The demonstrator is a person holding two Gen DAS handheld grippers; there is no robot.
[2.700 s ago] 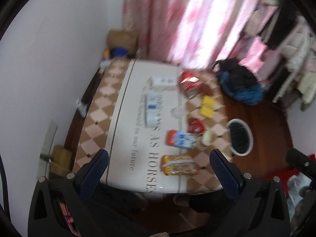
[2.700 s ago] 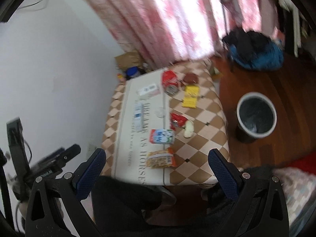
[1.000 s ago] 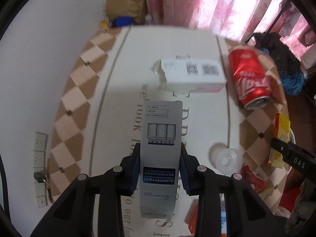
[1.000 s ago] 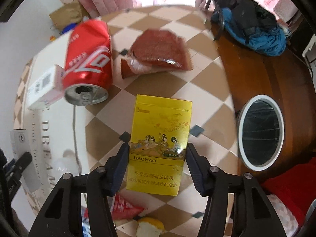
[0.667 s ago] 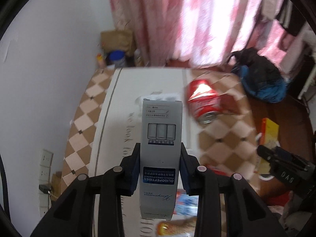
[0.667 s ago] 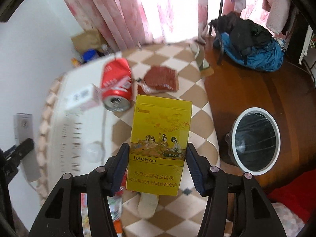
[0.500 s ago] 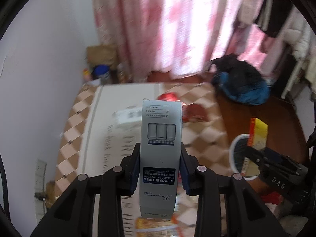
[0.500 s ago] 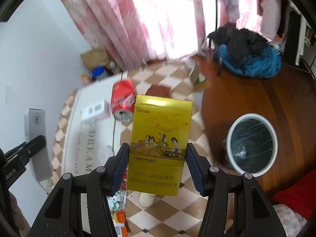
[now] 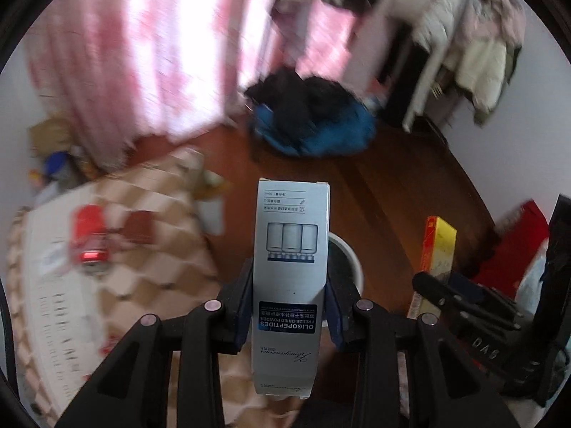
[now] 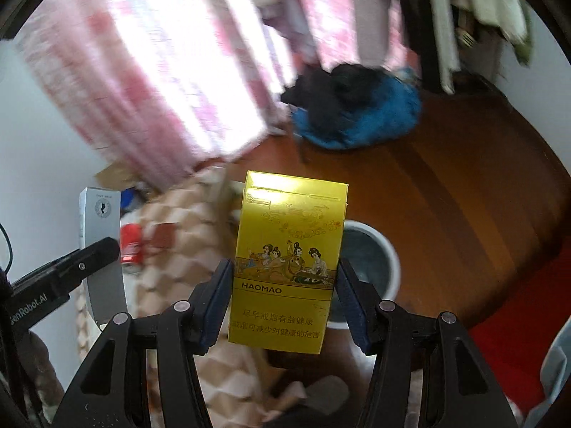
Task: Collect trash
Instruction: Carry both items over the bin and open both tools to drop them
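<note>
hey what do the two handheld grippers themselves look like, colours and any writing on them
Both are black plastic frames with round silver screw heads on the arms. The left gripper and right gripper have dark blue pads lining the jaws. Seen from the other camera, each body bears white lettering, partly cut off. A thin black cable runs at the frame's left edge.

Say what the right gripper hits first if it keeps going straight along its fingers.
Probably the white-rimmed bin: it lies right behind the yellow box the right gripper holds, rim partly hidden. Depth is unclear, so it may end on the wood floor.
</note>
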